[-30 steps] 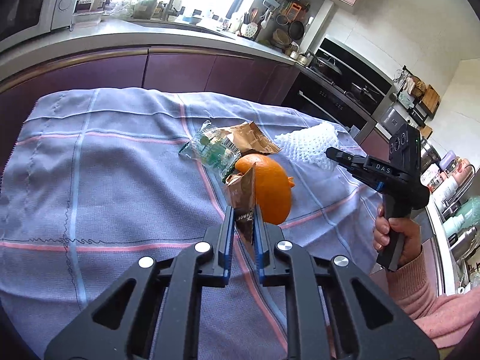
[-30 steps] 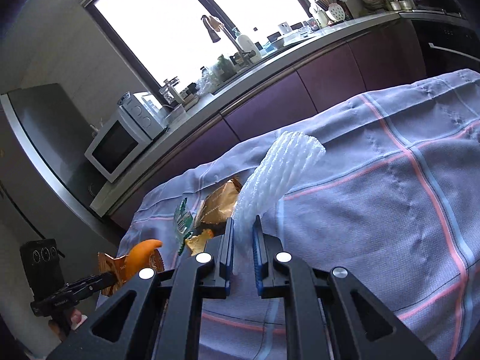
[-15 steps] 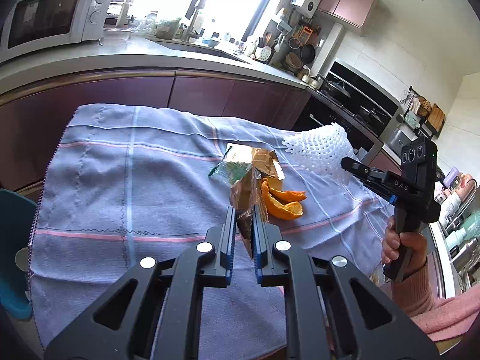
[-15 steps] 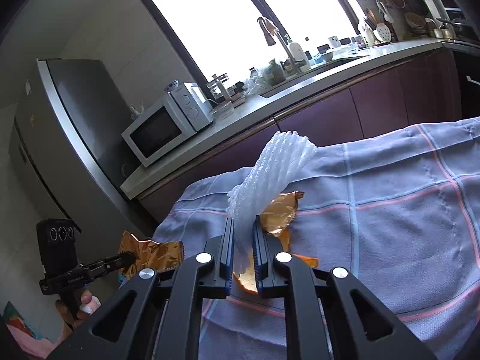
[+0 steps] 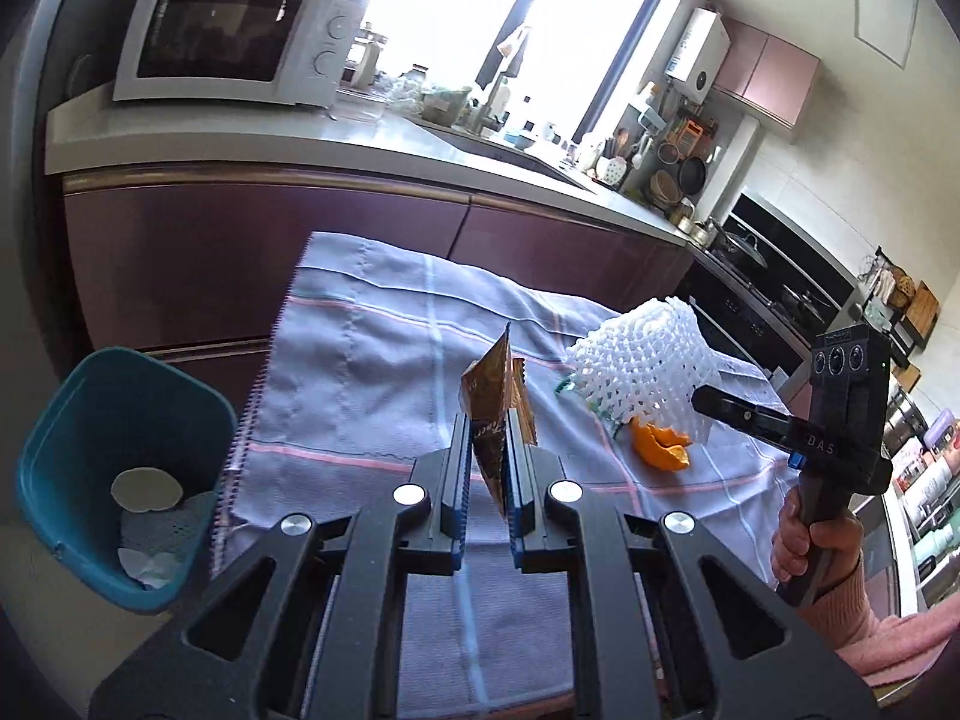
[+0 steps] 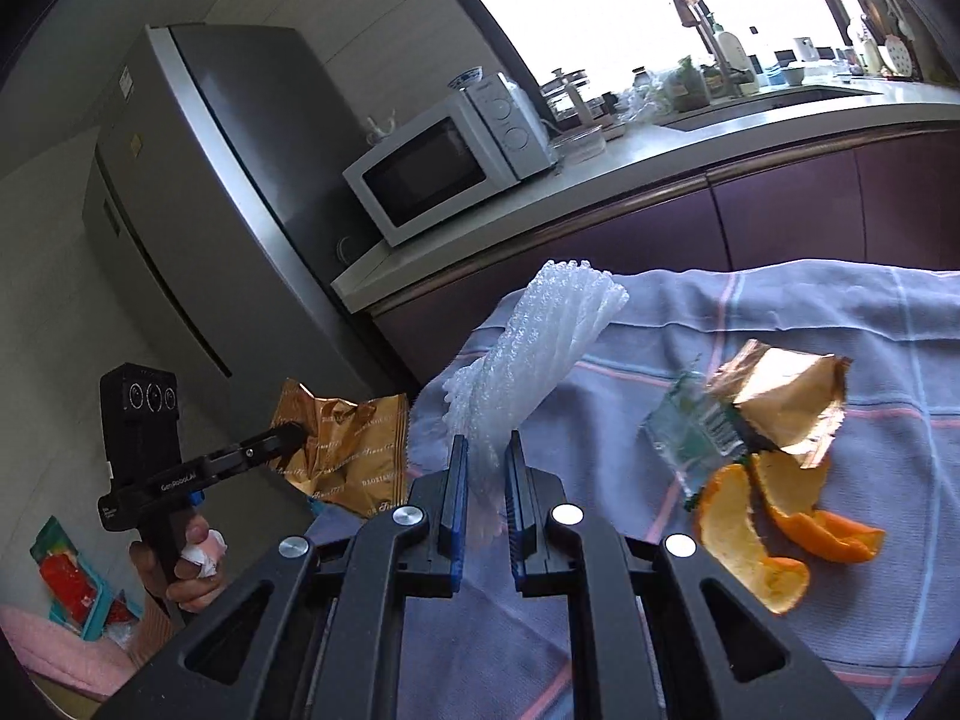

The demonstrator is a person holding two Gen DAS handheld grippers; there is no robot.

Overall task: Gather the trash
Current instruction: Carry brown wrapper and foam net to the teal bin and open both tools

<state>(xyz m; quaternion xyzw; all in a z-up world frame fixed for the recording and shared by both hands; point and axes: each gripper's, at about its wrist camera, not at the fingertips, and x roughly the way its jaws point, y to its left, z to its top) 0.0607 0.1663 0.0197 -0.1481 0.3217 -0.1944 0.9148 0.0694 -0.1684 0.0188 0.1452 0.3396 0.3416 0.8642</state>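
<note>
left tool [image 5: 486, 456] pinches gold wrapper [image 5: 495, 414] above worktop | right tool [image 6: 483, 480] pinches white foam net [image 6: 528, 360] | blue bin [image 5: 120, 468] only in left view | orange peel [image 6: 774, 534] half hidden there

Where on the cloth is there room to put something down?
The tablecloth is bare at its bin-side end, between the blue bin and the lifted gold wrapper. It's crowded around the orange peels and crumpled wrappers.

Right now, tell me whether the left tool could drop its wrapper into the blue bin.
Probably yes. The left tool holds the wrapper off the table, and the bin stands open-topped beside the table's edge with nothing between them.
</note>
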